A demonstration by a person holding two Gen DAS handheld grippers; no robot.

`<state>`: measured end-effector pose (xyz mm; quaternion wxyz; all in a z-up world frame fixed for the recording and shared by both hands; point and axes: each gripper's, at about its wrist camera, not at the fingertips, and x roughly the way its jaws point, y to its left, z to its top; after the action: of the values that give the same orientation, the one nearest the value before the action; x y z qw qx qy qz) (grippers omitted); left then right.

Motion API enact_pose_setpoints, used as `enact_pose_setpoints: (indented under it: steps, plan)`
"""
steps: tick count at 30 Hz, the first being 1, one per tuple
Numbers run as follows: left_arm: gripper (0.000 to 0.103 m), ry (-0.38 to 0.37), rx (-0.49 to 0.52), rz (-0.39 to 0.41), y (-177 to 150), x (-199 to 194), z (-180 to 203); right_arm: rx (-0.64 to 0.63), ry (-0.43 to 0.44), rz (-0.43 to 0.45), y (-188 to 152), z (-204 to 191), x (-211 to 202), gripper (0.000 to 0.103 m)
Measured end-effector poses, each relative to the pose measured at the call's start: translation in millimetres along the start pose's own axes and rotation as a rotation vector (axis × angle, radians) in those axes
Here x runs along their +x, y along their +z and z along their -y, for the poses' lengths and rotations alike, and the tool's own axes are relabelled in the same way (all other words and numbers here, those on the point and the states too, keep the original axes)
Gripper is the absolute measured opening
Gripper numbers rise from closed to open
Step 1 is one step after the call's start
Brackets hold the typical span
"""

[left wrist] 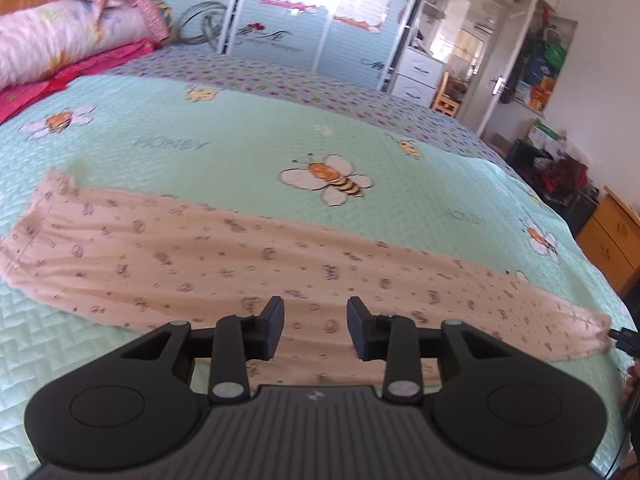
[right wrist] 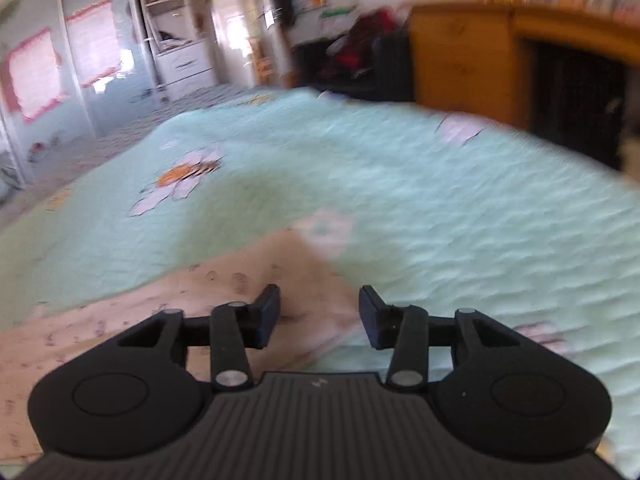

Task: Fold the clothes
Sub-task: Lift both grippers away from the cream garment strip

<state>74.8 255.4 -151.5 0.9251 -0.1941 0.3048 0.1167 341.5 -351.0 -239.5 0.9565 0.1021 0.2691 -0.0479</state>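
Observation:
A long peach garment (left wrist: pixel 224 256) with a small dark print lies flat across a mint-green bee-print quilt (left wrist: pixel 224 148). My left gripper (left wrist: pixel 315 322) hovers over the garment's near edge at its middle, jaws apart, nothing pressed between the pads. The garment's right end (left wrist: pixel 596 332) reaches a dark gripper tip at the view's right edge. In the right wrist view, my right gripper (right wrist: pixel 319 312) stands open over the garment's end (right wrist: pixel 256 292), its fingers apart above the cloth and gripping nothing. That view is blurred.
Pillows and pink bedding (left wrist: pixel 60 40) are piled at the head of the bed. A blue sliding wardrobe (left wrist: pixel 304 12) stands beyond the bed. A wooden cabinet (left wrist: pixel 616 240) and a pile of clutter (left wrist: pixel 560 172) stand by the bed's right side.

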Motion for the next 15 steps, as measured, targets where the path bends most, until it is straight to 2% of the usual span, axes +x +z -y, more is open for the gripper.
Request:
enact_pose_setpoints:
  steps: [1, 4, 5, 6, 8, 9, 12, 13, 15]
  plan:
    - [0.037, 0.001, -0.01, -0.004, -1.0, 1.1, -1.3, -0.019, -0.009, 0.03, 1.8, -5.3, -7.7, 0.047]
    - [0.037, -0.001, -0.014, -0.003, -3.2, 0.1, -1.2, -0.028, 0.107, 0.087, 14.2, -27.5, -11.3, 0.048]
    - [0.037, -0.002, -0.01, 0.0, -3.7, -1.0, -0.5, -0.027, 0.145, 0.095, 18.7, -34.4, -9.3, 0.049]
    - [0.037, 0.002, -0.007, 0.005, -3.5, -3.5, -1.5, -0.019, 0.166, 0.067, 22.5, -37.4, 0.6, 0.05]
    - [0.037, 0.013, -0.011, 0.017, -2.3, -9.9, -7.2, -0.025, 0.137, -0.031, 24.6, -35.7, 25.6, 0.05]
    - [0.038, 0.019, -0.019, 0.023, -1.5, -13.7, -12.2, -0.028, 0.079, -0.07, 23.0, -30.4, 34.5, 0.049]
    - [0.041, 0.058, -0.049, 0.04, -0.6, -22.9, -31.5, 0.025, -0.093, -0.016, 17.0, -8.4, 20.3, 0.05]
    - [0.042, 0.071, -0.06, 0.042, -1.1, -25.4, -38.1, 0.048, -0.084, 0.047, 14.9, -6.1, 0.3, 0.05]
    - [0.042, 0.09, -0.094, 0.045, -3.6, -30.3, -49.2, 0.078, 0.007, 0.127, 6.3, -15.1, -39.4, 0.05]
